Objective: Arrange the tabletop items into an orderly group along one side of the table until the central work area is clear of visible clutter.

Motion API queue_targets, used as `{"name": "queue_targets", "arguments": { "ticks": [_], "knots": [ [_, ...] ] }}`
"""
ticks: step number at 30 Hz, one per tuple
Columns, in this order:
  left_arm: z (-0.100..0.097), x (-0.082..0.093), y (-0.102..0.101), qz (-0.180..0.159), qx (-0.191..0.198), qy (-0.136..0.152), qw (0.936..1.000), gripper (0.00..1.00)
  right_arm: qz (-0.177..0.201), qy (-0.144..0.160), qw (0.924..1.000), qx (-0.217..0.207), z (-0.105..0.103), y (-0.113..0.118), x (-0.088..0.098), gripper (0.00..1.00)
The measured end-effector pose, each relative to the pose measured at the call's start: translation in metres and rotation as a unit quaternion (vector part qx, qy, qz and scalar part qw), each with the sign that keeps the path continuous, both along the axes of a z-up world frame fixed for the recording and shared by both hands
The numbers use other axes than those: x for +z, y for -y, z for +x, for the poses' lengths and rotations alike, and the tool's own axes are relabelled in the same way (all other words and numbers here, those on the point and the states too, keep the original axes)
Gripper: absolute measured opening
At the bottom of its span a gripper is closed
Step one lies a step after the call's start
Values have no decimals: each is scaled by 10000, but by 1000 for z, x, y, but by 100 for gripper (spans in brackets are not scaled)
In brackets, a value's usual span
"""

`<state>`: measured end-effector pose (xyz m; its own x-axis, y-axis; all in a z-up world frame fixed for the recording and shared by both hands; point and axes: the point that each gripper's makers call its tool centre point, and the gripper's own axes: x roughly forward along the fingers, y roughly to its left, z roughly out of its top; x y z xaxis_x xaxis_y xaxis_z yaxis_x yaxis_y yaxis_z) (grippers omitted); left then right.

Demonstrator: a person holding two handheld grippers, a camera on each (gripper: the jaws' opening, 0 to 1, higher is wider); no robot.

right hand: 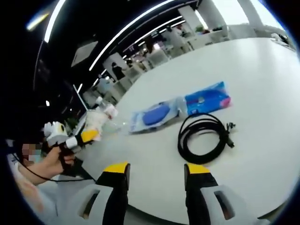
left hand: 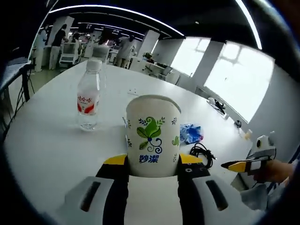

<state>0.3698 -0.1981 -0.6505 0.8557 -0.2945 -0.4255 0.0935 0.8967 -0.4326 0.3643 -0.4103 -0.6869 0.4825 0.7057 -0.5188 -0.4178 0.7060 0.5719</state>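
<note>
A white paper cup (left hand: 153,136) with a green leaf print stands between the yellow-tipped jaws of my left gripper (left hand: 153,160), which is shut on its lower part. A clear water bottle (left hand: 88,96) with a red label stands upright beyond it to the left. Behind the cup lies a blue packet (left hand: 191,133), with a black cable (left hand: 202,153) beside it. My right gripper (right hand: 157,169) is open over the white table (right hand: 262,65) with nothing between its jaws. Just ahead of it lies the coiled black cable (right hand: 204,138), and past that two blue packets (right hand: 206,99) (right hand: 157,114).
The right gripper (left hand: 243,165) shows at the table's right edge in the left gripper view. A hand holds the left gripper (right hand: 79,138) at the left of the right gripper view. Small items (left hand: 216,105) sit by the far edge. People and desks stand far behind.
</note>
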Motion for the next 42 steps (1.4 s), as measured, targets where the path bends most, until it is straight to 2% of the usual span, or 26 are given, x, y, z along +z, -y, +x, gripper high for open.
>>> {"name": "queue_targets", "arguments": {
  "ticks": [2,7,9,12,18,21,24,27,29,33,34,35,37,40,42],
  "knots": [
    [0,7,8,-249,-81,128,9996,39,139,-41,9999,-8,-1,-5,3,48],
    [-2,17,22,-441,-367,348,9977,39,674,-103,9976,120,-4,-32,24,50],
    [-4,24,35,-626,-688,512,9943,39,837,-97,9963,196,-5,-41,32,50],
    [-7,29,44,-696,-895,663,9913,39,1171,-77,9924,374,-9,-60,49,52],
    [-13,43,64,-941,-1300,915,9828,39,1570,-19,9851,702,-14,-85,72,57],
    [-22,47,83,-1034,-1800,1031,9728,39,1848,13,9794,809,-14,-96,85,57],
    [-30,43,96,-1087,-2103,1016,9662,39,1993,-14,9758,895,-15,-103,90,57],
    [-34,41,105,-1200,-2233,980,9623,39,2106,43,9721,1028,-18,-108,95,57],
    [-39,43,114,-1333,-2403,977,9565,39,2149,63,9702,1121,-21,-111,97,57],
    [-47,45,126,-1475,-2679,950,9473,39,2420,154,9600,1399,-27,-120,108,58],
    [-49,46,129,-1559,-2728,950,9446,39,2503,191,9567,1474,-29,-122,112,58],
    [-53,51,134,-1786,-2831,945,9376,39,2564,220,9545,1509,-30,-123,115,59],
    [-55,59,137,-2181,-2821,967,9292,39,2688,229,9500,1573,-32,-125,119,61],
    [-54,64,135,-2493,-2739,977,9237,39,2844,250,9438,1667,-36,-126,126,63],
    [-55,66,134,-2574,-2734,995,9214,39,2873,242,9417,1736,-38,-125,128,59]
  ]
}}
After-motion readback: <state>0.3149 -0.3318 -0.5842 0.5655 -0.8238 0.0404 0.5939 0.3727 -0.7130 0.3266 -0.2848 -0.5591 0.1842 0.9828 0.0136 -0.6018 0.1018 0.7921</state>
